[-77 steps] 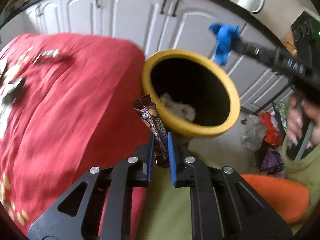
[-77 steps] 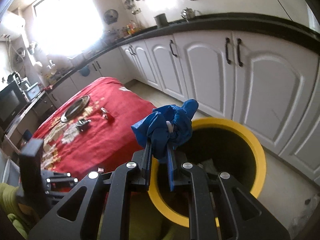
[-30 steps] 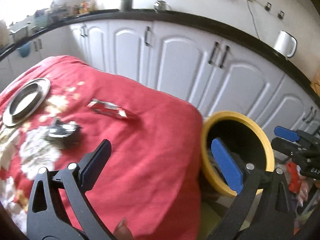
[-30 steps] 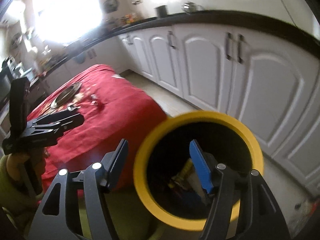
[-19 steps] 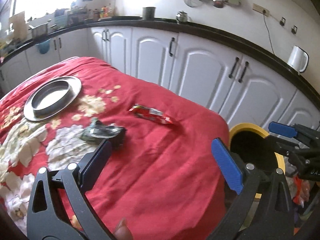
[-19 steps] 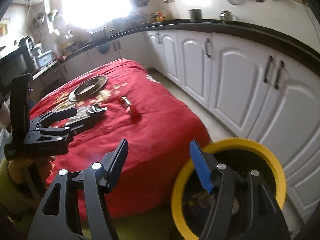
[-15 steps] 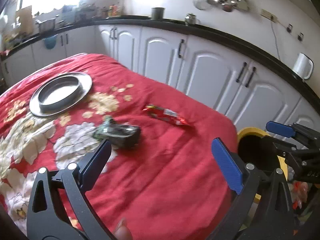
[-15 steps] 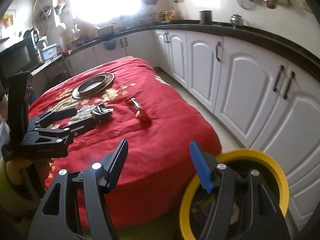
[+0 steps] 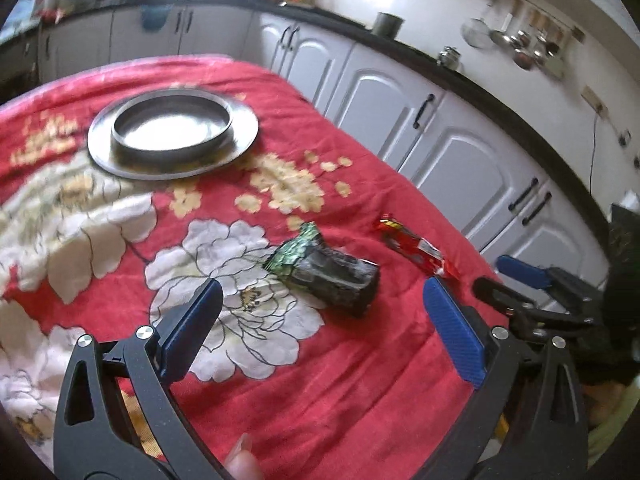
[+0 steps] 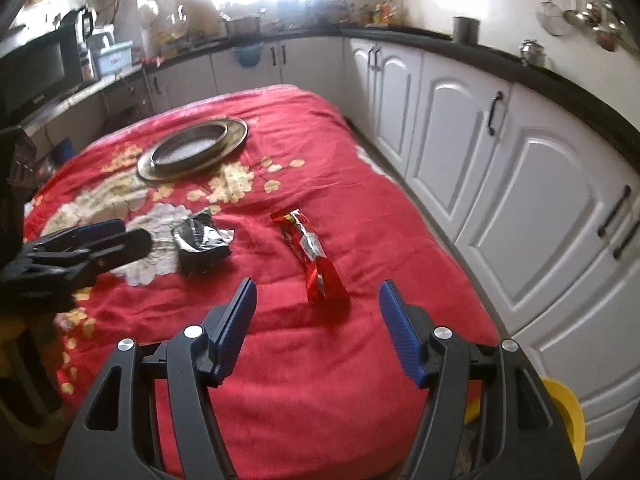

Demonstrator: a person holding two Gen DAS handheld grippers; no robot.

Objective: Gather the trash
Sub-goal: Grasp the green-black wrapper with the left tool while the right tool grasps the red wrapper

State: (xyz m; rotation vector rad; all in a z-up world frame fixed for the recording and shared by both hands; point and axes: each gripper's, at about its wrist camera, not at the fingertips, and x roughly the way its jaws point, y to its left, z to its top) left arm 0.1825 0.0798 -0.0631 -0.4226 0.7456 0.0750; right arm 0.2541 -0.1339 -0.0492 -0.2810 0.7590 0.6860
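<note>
left wrist view: the left gripper is spread and empty, tilted down over the red cloth; the dark crumpled wrapper lies just ahead between its fingers, the red wrapper ahead to the right. right wrist view: the right gripper, spread and empty, frames the red wrapper; only here the yellow bin shows, at its lower right.

- The left gripper dropped its brown wrapper into the yellow bin and opened.
- The right gripper released the blue glove likewise.
- Both swung toward 10 o'clock, over the red tablecloth.
</note>
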